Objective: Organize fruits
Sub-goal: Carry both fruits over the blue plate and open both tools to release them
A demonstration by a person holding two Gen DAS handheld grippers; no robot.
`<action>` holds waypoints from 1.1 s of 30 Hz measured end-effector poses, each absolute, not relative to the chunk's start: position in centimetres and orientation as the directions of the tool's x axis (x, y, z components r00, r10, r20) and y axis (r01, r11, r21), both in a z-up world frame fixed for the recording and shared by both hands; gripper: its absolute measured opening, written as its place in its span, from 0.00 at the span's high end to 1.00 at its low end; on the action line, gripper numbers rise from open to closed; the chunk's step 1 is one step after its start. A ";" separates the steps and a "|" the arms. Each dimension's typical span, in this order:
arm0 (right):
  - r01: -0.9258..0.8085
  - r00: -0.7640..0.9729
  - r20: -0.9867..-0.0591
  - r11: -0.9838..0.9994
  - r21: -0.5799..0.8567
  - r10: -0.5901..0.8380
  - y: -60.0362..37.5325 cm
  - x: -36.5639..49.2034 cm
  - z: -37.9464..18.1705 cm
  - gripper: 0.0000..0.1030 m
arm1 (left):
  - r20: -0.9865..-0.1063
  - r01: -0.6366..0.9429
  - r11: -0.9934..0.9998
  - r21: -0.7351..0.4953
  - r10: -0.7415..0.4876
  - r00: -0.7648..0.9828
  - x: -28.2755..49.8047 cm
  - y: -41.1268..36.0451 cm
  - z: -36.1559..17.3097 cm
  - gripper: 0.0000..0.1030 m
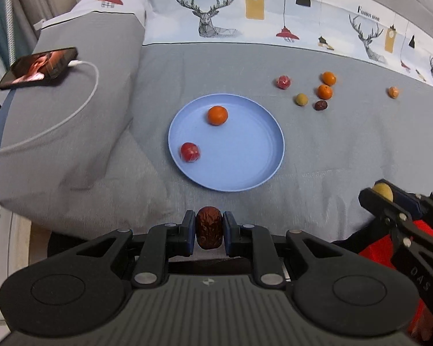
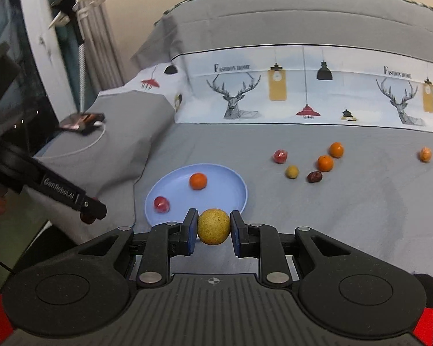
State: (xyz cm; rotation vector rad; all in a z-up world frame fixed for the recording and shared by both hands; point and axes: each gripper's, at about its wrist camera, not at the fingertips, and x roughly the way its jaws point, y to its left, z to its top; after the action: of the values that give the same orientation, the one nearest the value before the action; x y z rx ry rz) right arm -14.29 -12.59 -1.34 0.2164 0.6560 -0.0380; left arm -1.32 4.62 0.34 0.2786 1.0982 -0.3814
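Your right gripper (image 1: 385,194) hides most of its yellow fruit (image 1: 383,191); the white cable (image 1: 72,112) runs off-frame.

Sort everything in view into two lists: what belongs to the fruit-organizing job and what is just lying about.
Belongs to the job:
- blue plate, holding an orange and a red fruit
- brown date in the left gripper
- yellow-green fruit in the right gripper
- six loose fruits on the grey bedspread

Just lying about:
- phone with its white cable
- pillow beneath them
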 end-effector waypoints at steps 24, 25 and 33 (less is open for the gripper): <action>0.094 0.792 -0.610 0.991 0.091 -0.020 -10.1 -14.6 -0.1 0.76 | -0.862 0.397 0.917 -0.030 -0.225 0.455 -1.7 6.8 1.3 0.79; 0.094 0.791 -0.611 0.991 0.091 -0.019 -10.1 -14.6 -0.1 0.76 | -0.862 0.395 0.918 -0.030 -0.224 0.455 -1.6 6.8 1.3 0.79; 0.087 0.781 -0.625 0.992 0.092 -0.010 -10.1 -14.1 -0.5 0.76 | -0.863 0.391 0.920 -0.033 -0.224 0.453 -0.9 6.9 1.3 0.79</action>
State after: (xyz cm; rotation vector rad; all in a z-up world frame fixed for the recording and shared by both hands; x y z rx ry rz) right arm -14.09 -10.13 -0.46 0.1185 0.6733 -0.0526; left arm -0.93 6.87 1.31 0.1798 1.0338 -0.3818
